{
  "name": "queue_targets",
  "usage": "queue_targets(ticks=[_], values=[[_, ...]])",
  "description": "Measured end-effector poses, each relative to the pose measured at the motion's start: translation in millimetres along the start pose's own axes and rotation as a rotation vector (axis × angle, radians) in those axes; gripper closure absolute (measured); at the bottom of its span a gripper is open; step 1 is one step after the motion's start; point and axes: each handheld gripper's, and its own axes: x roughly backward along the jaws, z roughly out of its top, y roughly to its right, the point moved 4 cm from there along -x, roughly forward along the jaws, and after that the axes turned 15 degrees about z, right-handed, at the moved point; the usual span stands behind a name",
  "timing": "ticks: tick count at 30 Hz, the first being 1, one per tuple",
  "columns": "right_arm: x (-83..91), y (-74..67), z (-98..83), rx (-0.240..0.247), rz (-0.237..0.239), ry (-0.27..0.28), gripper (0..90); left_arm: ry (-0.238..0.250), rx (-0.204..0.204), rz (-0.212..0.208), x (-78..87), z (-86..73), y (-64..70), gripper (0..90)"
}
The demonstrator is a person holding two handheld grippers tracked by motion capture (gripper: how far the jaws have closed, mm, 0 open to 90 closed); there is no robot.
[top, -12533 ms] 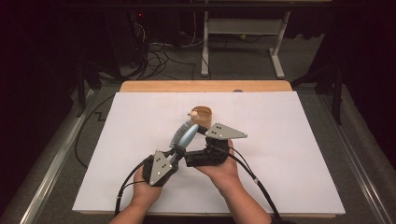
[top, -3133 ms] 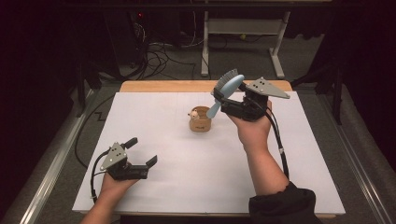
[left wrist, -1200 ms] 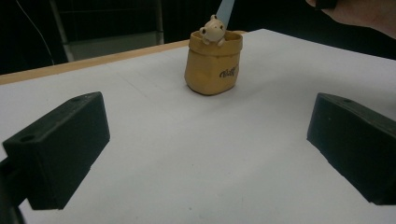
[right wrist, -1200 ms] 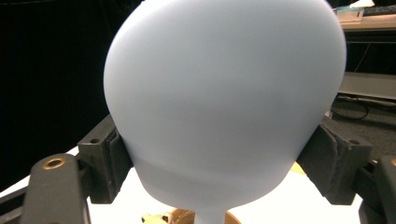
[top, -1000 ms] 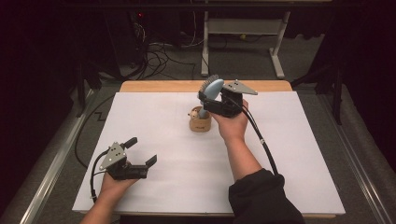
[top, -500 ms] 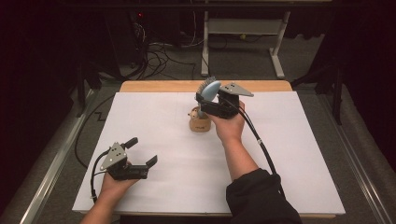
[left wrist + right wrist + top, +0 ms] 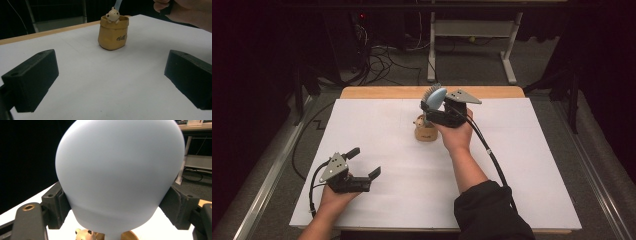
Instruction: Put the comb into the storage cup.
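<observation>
My right gripper (image 7: 432, 107) is shut on a pale blue hairbrush (image 7: 435, 94), its pads pressing both sides of the brush head (image 7: 120, 170). The brush stands nearly upright, bristles facing away from me. Its handle (image 7: 118, 3) points down into the mouth of a tan holder (image 7: 426, 131) just behind the small bear figure (image 7: 112, 15) on the rim. The holder (image 7: 113, 33) stands on the white sheet at mid-table. My left gripper (image 7: 364, 162) rests open at the front left with nothing between its jaws, facing the holder from a distance.
A white sheet (image 7: 522, 165) covers the wooden table (image 7: 382, 92). A cable (image 7: 492, 157) trails from the right gripper along the forearm. Beyond the table are a dark floor, loose cables (image 7: 382, 55) and a white frame (image 7: 472, 30).
Since 3 seconds ago the right hand has carried the brush left to above the holder. Over the last second it has barely shifted. The left hand has stayed put.
</observation>
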Motion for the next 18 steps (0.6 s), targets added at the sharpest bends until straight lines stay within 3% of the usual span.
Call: queue_targets(ticks=[7, 12, 18], values=[[0.9, 3.7, 0.6, -0.018, 0.005, 0.001, 20.2, 0.001, 0.001, 0.001, 0.0, 0.0, -0.2, 0.0], [2.1, 5.5, 0.0, -0.009, -0.011, -0.012, 18.3, -0.001, -0.004, 0.0, -0.3, -0.4, 0.2, 0.0], [5.7, 10.1, 0.4, -0.033, -0.027, -0.018, 16.4, -0.003, -0.001, 0.0, -0.6, -0.5, 0.0, 0.0]])
